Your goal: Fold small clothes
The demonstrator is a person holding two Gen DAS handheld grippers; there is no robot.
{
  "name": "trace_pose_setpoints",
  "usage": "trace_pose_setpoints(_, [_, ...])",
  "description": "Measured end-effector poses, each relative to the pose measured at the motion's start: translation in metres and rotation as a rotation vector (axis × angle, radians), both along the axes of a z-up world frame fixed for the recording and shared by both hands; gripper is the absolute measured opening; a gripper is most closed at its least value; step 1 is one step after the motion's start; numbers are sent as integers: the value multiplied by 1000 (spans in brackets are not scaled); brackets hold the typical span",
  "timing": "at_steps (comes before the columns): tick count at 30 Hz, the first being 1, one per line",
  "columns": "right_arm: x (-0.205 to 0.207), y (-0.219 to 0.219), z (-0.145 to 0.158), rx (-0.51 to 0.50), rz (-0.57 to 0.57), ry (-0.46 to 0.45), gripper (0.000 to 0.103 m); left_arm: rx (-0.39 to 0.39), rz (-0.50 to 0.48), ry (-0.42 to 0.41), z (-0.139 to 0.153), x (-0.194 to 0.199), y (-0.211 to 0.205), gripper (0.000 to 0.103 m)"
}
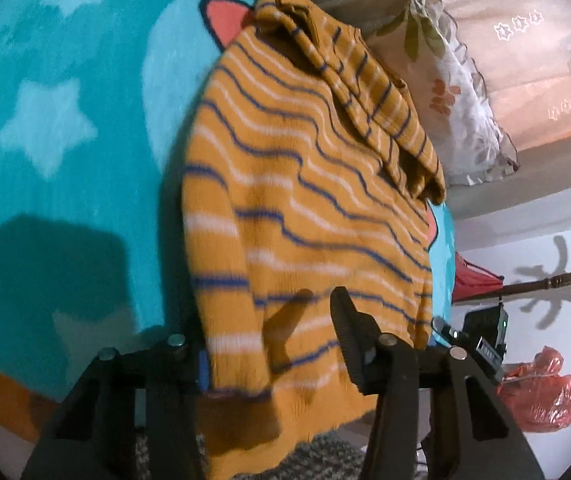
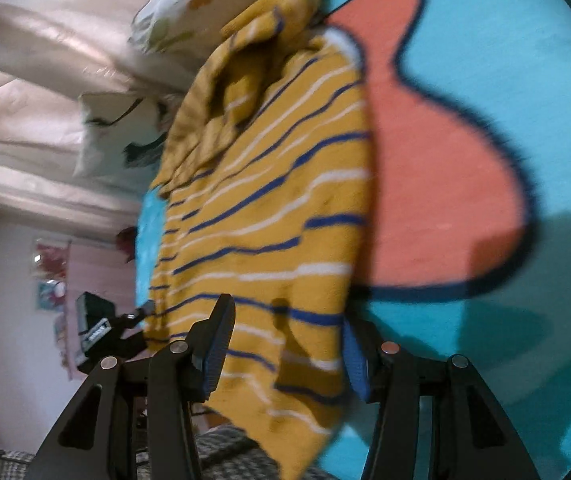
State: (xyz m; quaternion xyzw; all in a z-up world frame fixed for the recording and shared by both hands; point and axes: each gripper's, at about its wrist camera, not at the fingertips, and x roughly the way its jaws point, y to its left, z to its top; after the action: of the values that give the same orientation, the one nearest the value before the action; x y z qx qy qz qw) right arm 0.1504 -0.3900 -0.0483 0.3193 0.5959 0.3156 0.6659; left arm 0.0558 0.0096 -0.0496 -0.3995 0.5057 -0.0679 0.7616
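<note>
A small mustard-yellow sweater (image 1: 305,208) with blue and white stripes lies on a turquoise blanket (image 1: 65,100); its far part is bunched up with a sleeve folded over. It also shows in the right wrist view (image 2: 269,208). My left gripper (image 1: 273,344) has its fingers on either side of the sweater's near hem, with the cloth between them; the jaws stand apart. My right gripper (image 2: 285,352) likewise straddles the near hem, jaws apart with cloth running between the blue pads (image 2: 215,344).
The blanket (image 2: 525,80) carries white stars and a salmon-pink shape (image 2: 437,184). A floral pillow (image 1: 457,92) and pinkish bedding (image 1: 525,40) lie beyond the sweater. A red plastic bag (image 1: 537,396) and a coat stand (image 1: 545,280) are off the bed's side.
</note>
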Motion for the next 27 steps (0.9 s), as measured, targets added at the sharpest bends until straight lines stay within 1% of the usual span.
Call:
trace_pose_setpoints(4, [-15,11,-7,69,23,27,56,-2,-17,9,0,-18,-7,48])
trace_pose_setpoints(7, [-25,10,-4,61,36,16,55,17,-24,14,0,-26,-12,48])
trace_pose_setpoints(8, [-25,12,-3,50,37,11,52,26,-22,20,0,-26,-13,45])
trace_pose_setpoints(9, [-25,14,-3,32,36,6,47,45,-18,33,1,-25,-13,36])
trace_pose_setpoints(10, [-27,13,-2,3,36,1,42,87,-7,62,1,-22,-13,29])
trace_pose_setpoints(11, [-29,13,-2,-32,39,-2,29,116,5,87,1,-19,-13,13])
trace_pose_setpoints(12, [-30,12,-3,-54,41,-4,17,129,17,104,1,-17,-12,11])
trace_pose_setpoints(13, [-30,13,-2,-80,44,-7,14,126,36,109,1,-16,-9,10])
trace_pose_setpoints(15, [-30,12,0,-103,53,-10,12,153,60,115,4,-18,-6,8])
trace_pose_setpoints(18, [-35,11,3,-101,92,-3,10,187,57,106,14,-31,-6,7])
trace_pose_setpoints(19, [-42,8,5,-101,118,3,10,200,52,113,19,-40,-6,7])
trace_pose_setpoints(22, [-73,-5,16,-104,194,23,10,191,40,131,32,-73,-8,7])
trace_pose_setpoints(24, [-93,-14,20,-127,233,32,10,188,29,160,29,-87,-13,7])
trace_pose_setpoints(25, [-104,-16,17,-152,250,35,10,184,26,178,22,-93,-16,7])
trace_pose_setpoints(26, [-109,-15,14,-166,257,37,10,175,33,194,14,-96,-17,7])
trace_pose_setpoints(27, [-111,-15,9,-170,254,46,10,146,52,211,6,-98,-15,7])
